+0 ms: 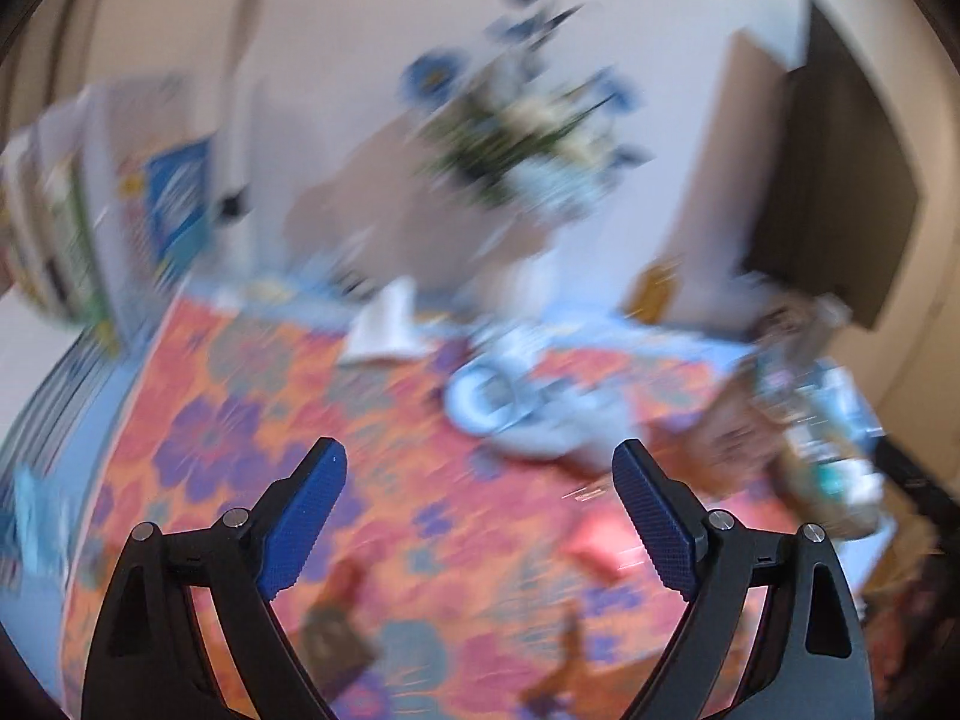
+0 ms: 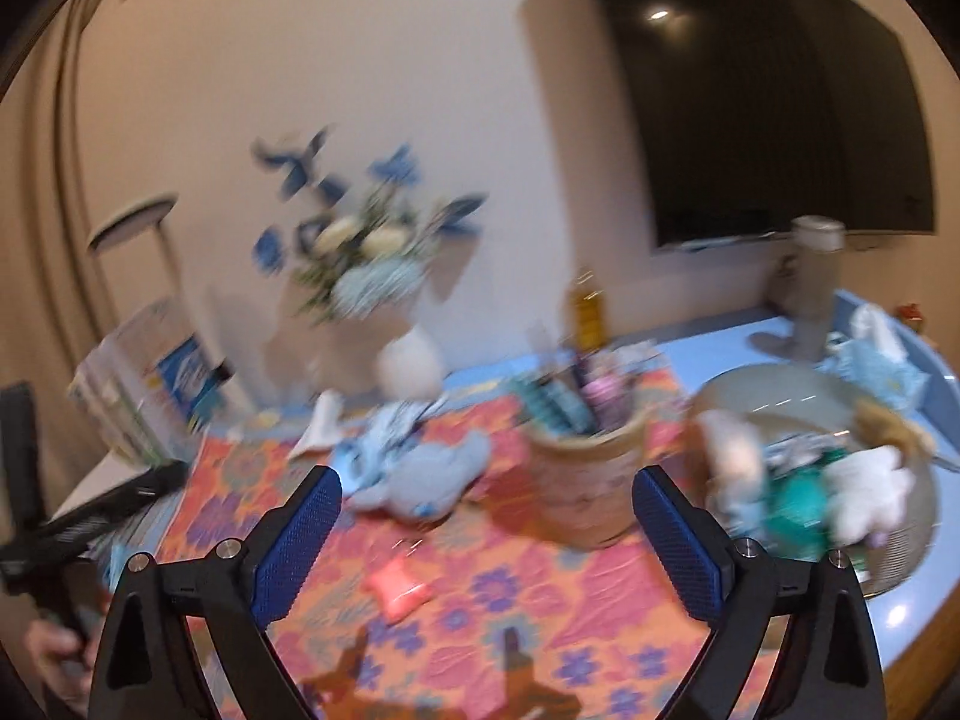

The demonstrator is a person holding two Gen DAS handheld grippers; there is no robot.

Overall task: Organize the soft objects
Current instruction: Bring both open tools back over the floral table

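- Left tool (image 1: 480,459): jaws wide apart, nothing between the blue pads; hangs over the floral cloth (image 1: 252,420) on the bench (image 1: 96,414).
- Right tool (image 2: 487,489): also spread wide and empty, aimed down at the same cloth, roughly toward the middle of the spread.
- Both views are badly smeared, so fine detail is a guess.
- Task's things: a light blue soft toy (image 2: 420,474) lies flopped on the cloth, just left of the woven basket (image 2: 585,480); limp, pale blue-grey, with a patterned blue-white cloth piece bunched against its upper side.
- A small pink soft piece (image 2: 399,588) lies flat on the cloth, near the right tool's left finger and apart from the blue toy.
- A grey bowl (image 2: 798,396) at the right edge of the bench already holds several plush things (white, teal, tan); likely the collection spot, which would explain why the loose ones on the cloth remain to be moved.
- The basket holds upright items, pens or tubes by the look; cannot tell which.
- Open jaws over loose toys suggest a reach for the next pick; the blue toy or the pink piece look like the candidates.
- Flower vase (image 2: 411,360) stands behind the toys; a careless reach could knock it.
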